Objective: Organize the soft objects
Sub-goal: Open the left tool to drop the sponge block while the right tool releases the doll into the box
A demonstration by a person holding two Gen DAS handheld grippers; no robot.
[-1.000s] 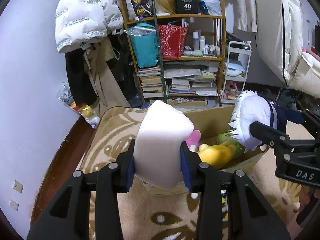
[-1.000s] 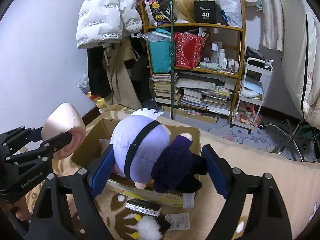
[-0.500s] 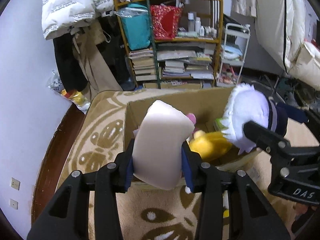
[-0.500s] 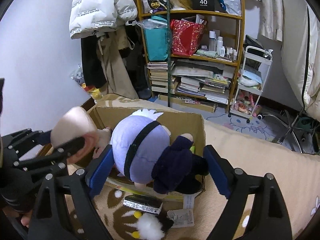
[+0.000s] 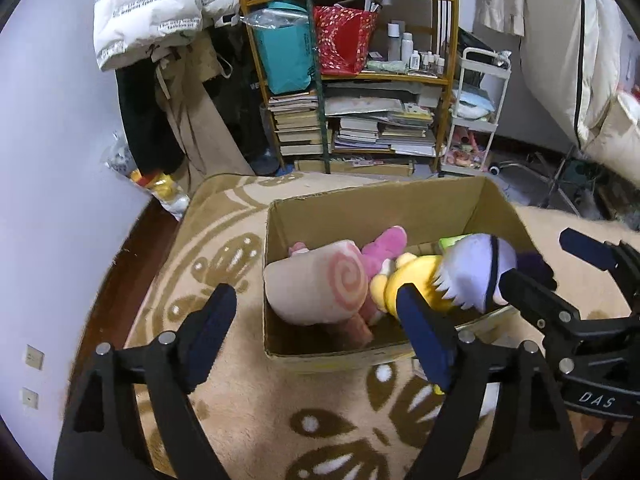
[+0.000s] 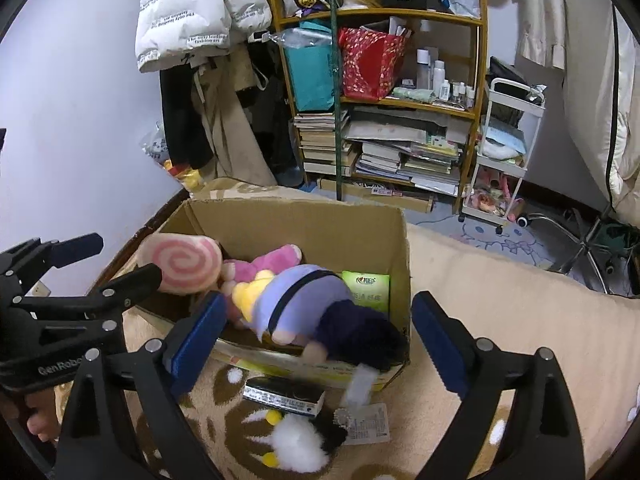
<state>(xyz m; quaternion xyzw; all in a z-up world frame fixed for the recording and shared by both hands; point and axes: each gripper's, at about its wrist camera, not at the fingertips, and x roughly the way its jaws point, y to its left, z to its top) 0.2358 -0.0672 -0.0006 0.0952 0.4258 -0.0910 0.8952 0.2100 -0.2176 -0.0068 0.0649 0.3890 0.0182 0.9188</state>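
- The left hand-held gripper [image 5: 318, 332] is released, its blue pads spread wide with nothing between them, hovering over the near-left corner of the cardboard box [image 5: 372, 204].
- The right hand-held gripper [image 6: 316, 330] is likewise spread and empty; the purple-headed doll [image 6: 304, 296] lies between its pads but touches neither, draped over the box's near wall with its dark body [image 6: 360, 336] hanging on the rim.
- The swirl-patterned roll cushion [image 5: 320, 286] sits inside the box at the left, leaning on the pink plush [image 5: 384, 244] and yellow plush [image 5: 408, 280].
- To finish this drop well, I would lift both grippers straight up so no pad snags the fabric, then nudge the doll's body inward, since it looks likely to slide out over the rim.
- On the patterned rug [image 6: 500, 300] in front of the box lie a white-and-black plush [image 6: 300, 440], a small dark packet [image 6: 284, 396] and a paper tag [image 6: 370, 424]; the plush is probably next, best gripped around its bulk.
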